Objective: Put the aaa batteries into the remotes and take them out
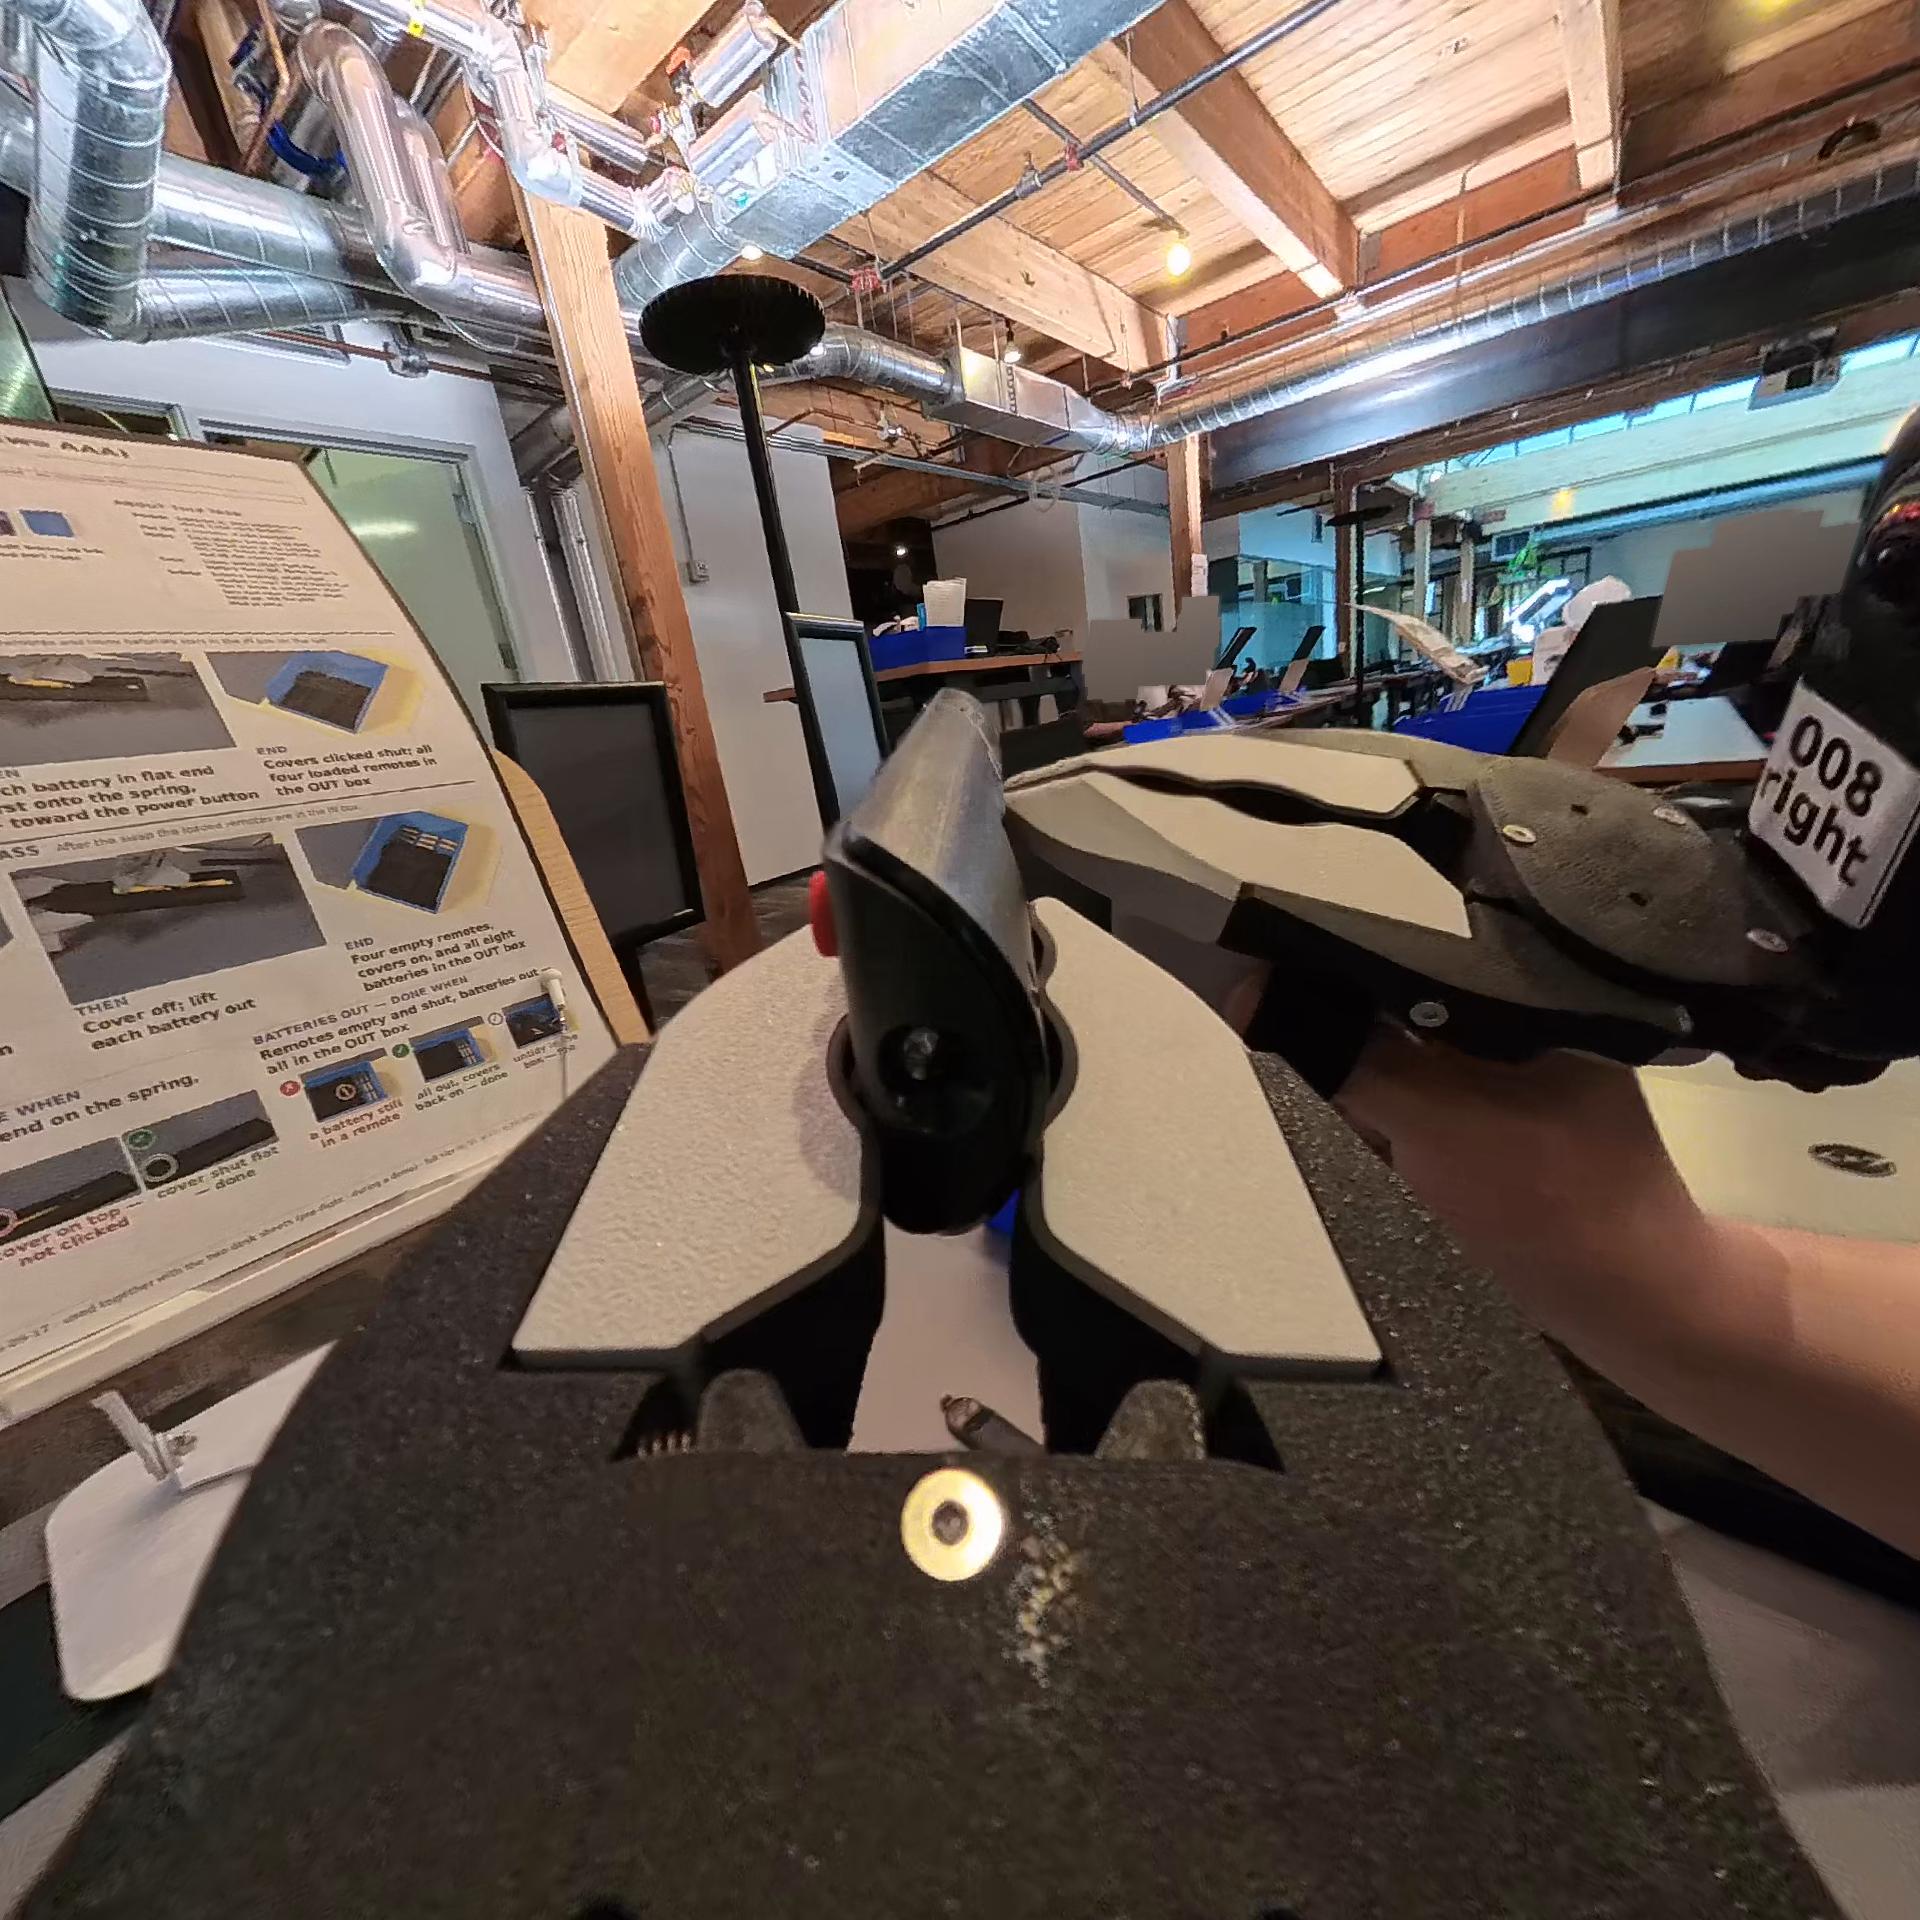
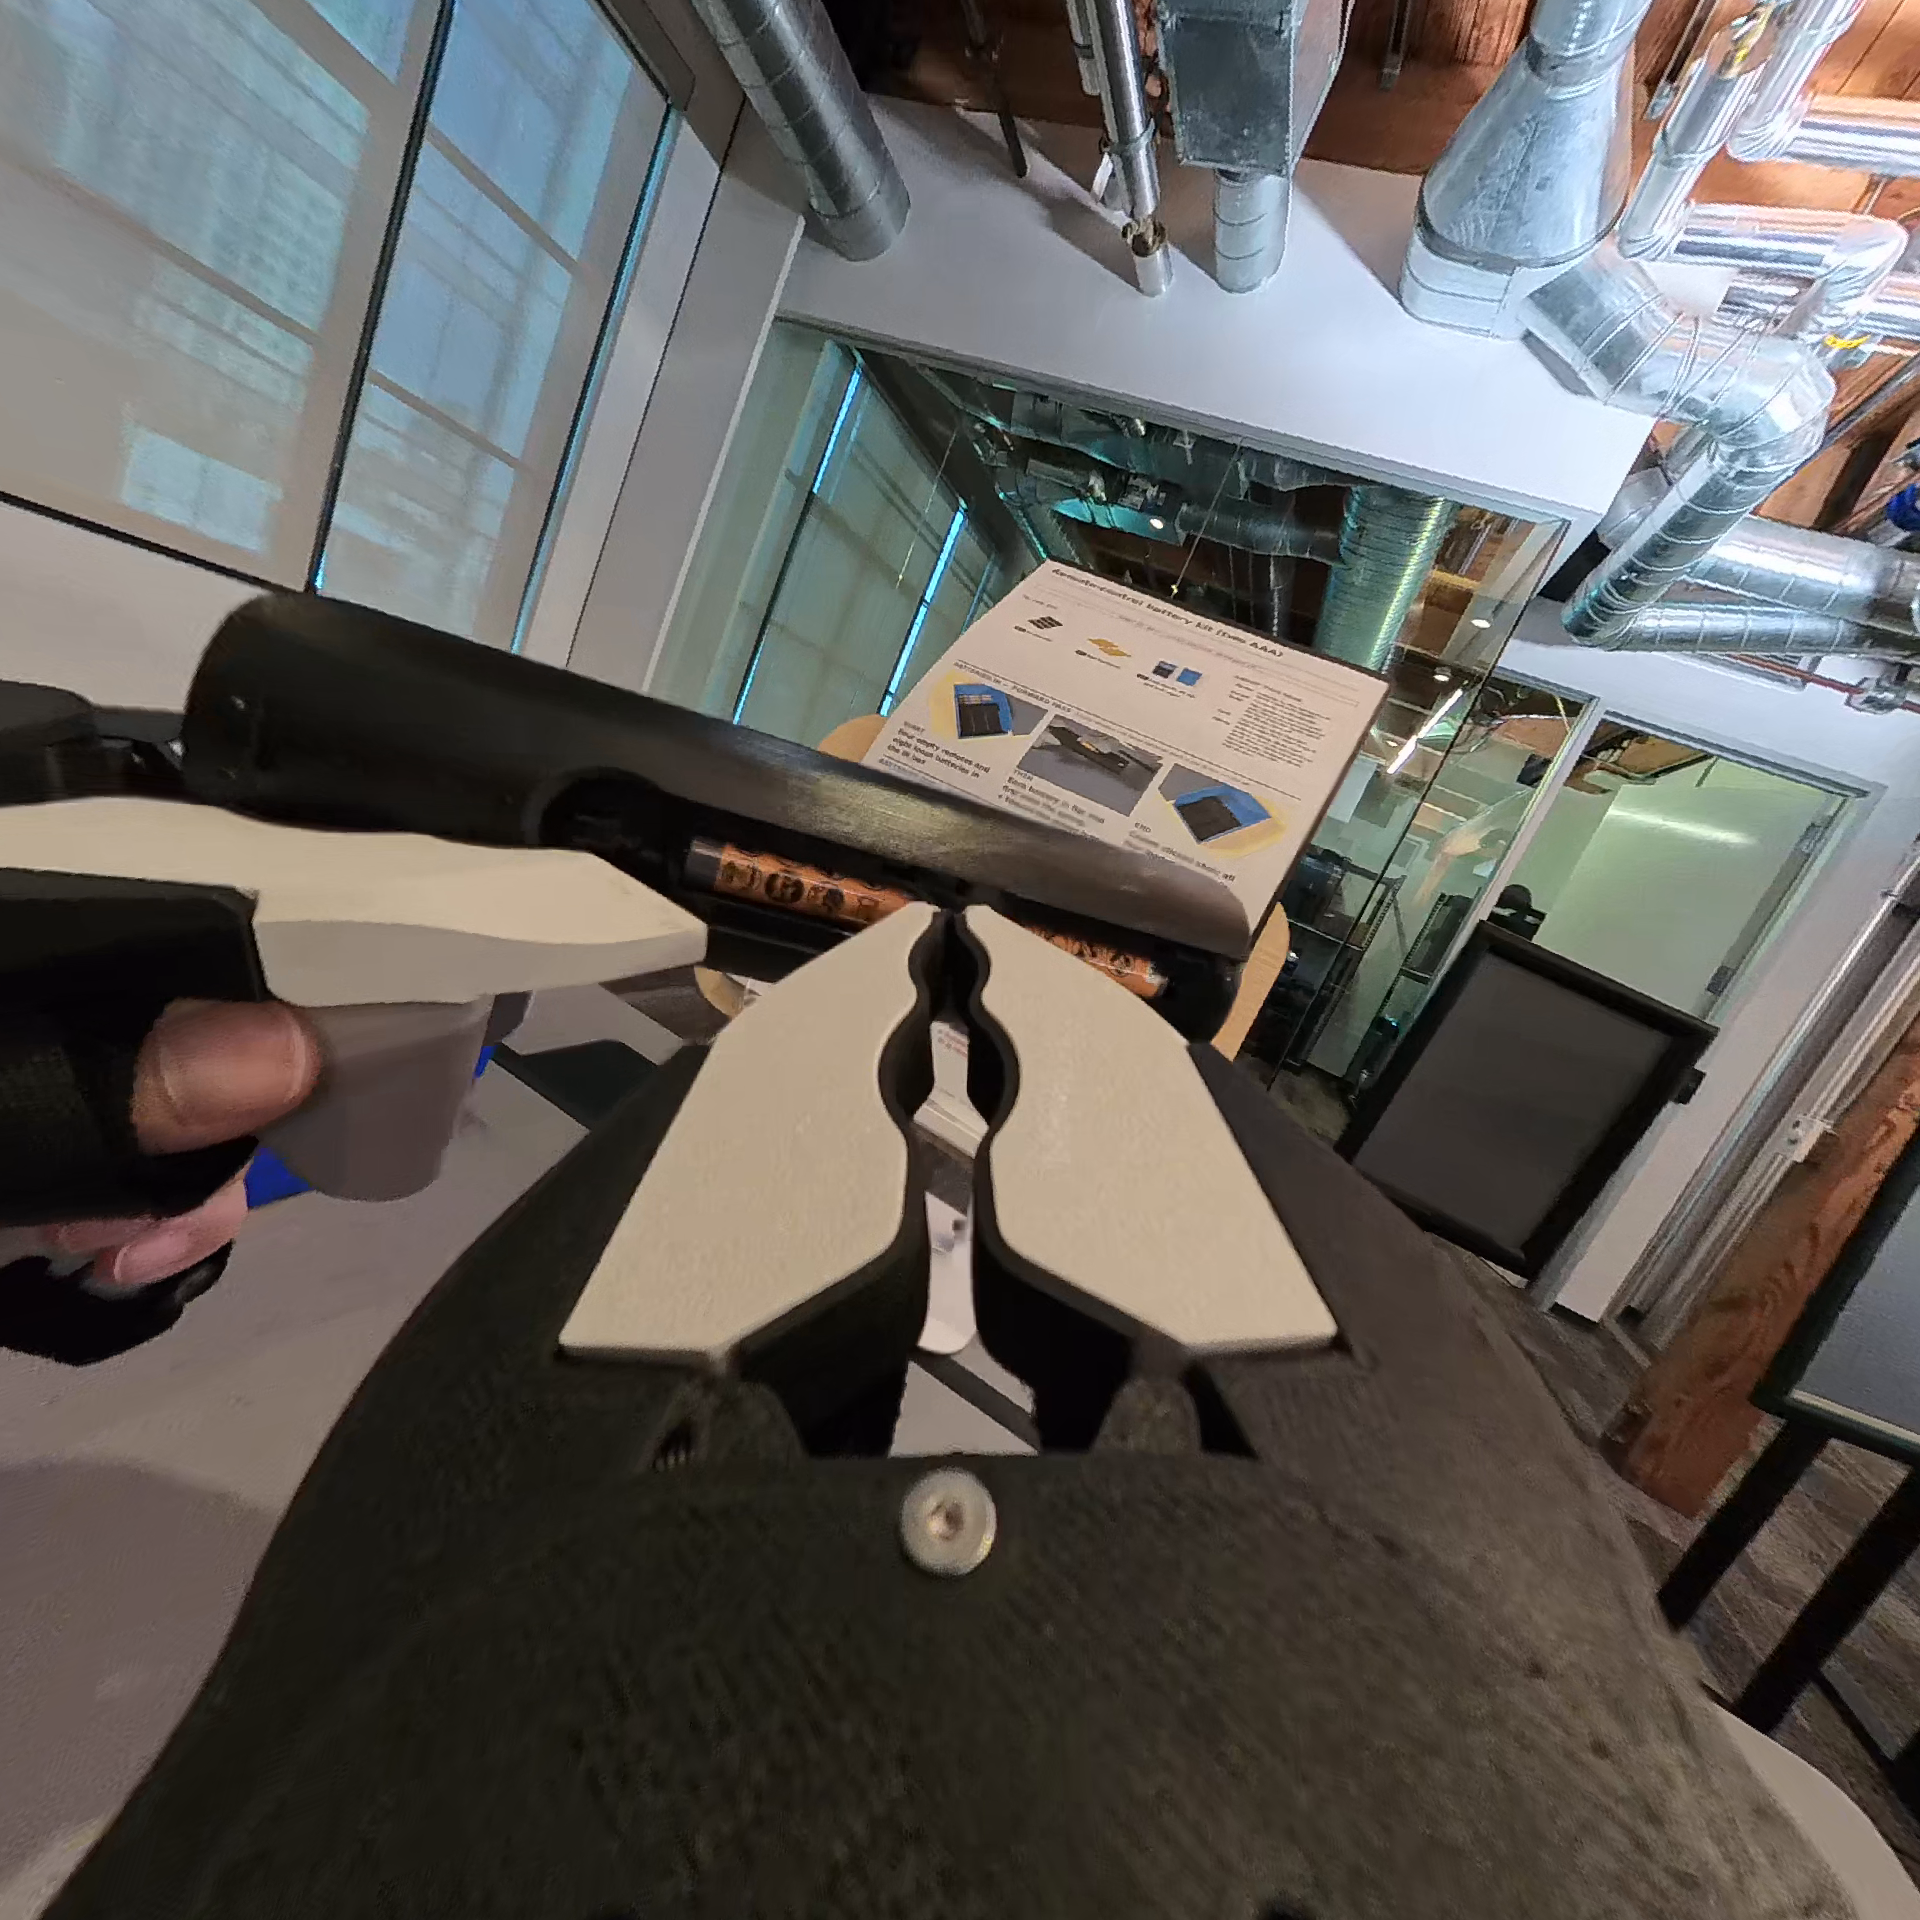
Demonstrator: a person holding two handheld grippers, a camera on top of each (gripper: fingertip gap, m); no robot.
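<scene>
We're high off the bench here, both tools raised with ceiling ducts and timber beams behind them. Our landmark is the black remote (image 1: pixel 940 997). Largest first: the instruction board (image 1: pixel 208 862) stands on its stand to the left of the remote in the left wrist view, and it shows beyond the remote in the right wrist view.

Our left tool (image 1: pixel 951 1039) is clamped on the remote, its pale fingers (image 1: pixel 727 1164) pressed against either side of the body, with the remote standing up on end between them. A red button (image 1: pixel 820 912) peeks out on the remote's left edge.

Our right tool (image 2: pixel 948 925) comes in from the right of the remote, its tip right up at the remote's side. Its two fingers (image 2: pixel 790 1143) are drawn together at the tip with nothing between them.

Now the small stuff: the remote's back is uncovered, and in the open compartment we see an orange-and-black battery (image 2: pixel 800 883) lying lengthwise. A second orange battery (image 2: pixel 1101 964) shows just past the right tool's tip, lower in the same remote.
</scene>
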